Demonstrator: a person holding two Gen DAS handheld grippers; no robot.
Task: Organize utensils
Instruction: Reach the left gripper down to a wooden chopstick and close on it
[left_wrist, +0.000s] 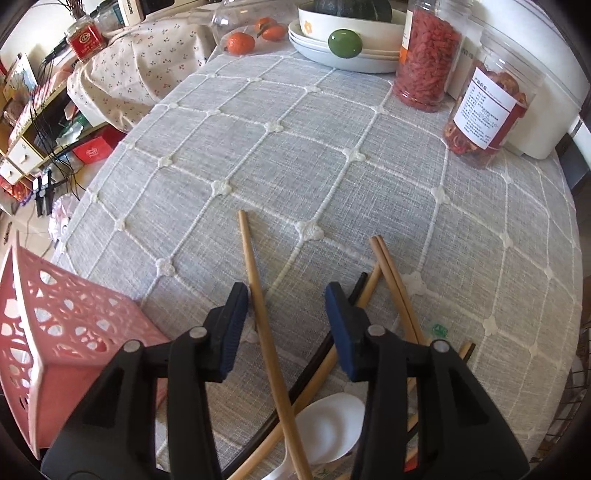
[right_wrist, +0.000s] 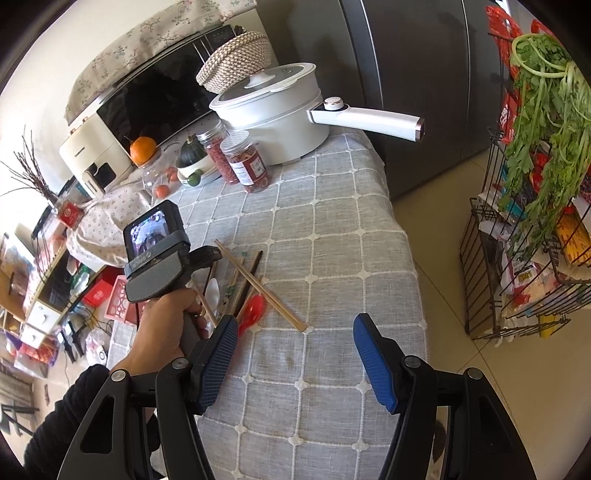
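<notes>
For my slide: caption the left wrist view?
Left gripper jaws open over a bamboo chopstick beside a pink basket and white spoon.

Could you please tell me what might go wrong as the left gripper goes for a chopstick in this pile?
1. The wooden chopstick between the left gripper jaws crosses other sticks and lies over the white spoon; lifting it may drag those along.
2. The pile lies near the table edge, so a nudged pair of chopsticks or the red spoon could slide off.
</notes>
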